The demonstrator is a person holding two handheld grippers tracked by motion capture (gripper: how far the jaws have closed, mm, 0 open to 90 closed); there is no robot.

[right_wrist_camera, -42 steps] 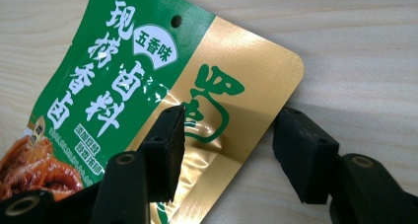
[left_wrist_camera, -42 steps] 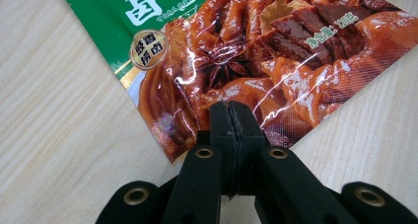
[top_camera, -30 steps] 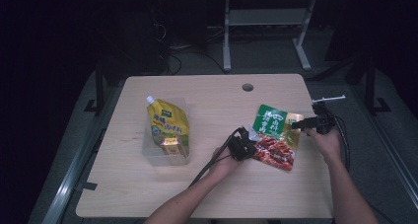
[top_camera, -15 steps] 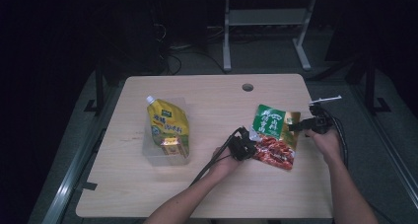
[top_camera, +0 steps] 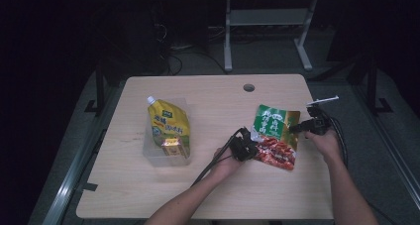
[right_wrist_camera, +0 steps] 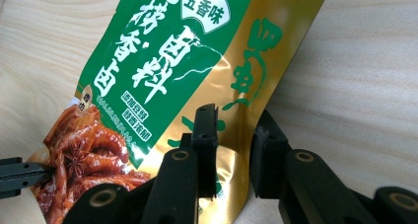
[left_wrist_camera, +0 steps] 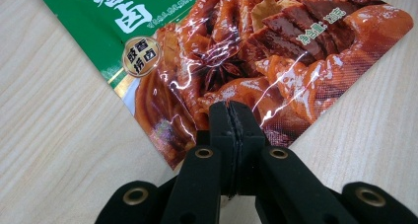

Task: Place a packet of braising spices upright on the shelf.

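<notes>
A green, gold and red snack packet [top_camera: 275, 136] lies flat on the wooden table [top_camera: 208, 195]. My left gripper [top_camera: 250, 148] is at its lower left corner. In the left gripper view the jaws [left_wrist_camera: 230, 110] are shut on the red printed edge of the packet [left_wrist_camera: 236, 46]. My right gripper [top_camera: 295, 128] is at the packet's right edge. In the right gripper view its jaws have just been closing around the gold edge [right_wrist_camera: 235, 123] of the packet [right_wrist_camera: 162, 71], one jaw above and one below, with a gap still showing. The left gripper's tip [right_wrist_camera: 19, 174] reaches in from the left.
A yellow spouted pouch [top_camera: 168, 126] rests partly in a clear plastic container [top_camera: 148, 153] at the table's left. A round cable hole [top_camera: 248, 87] sits near the far edge. Dark floor and a metal stand lie beyond the table.
The right hand has shifted slightly at the packet's right edge. The left gripper and the packet have kept still.
</notes>
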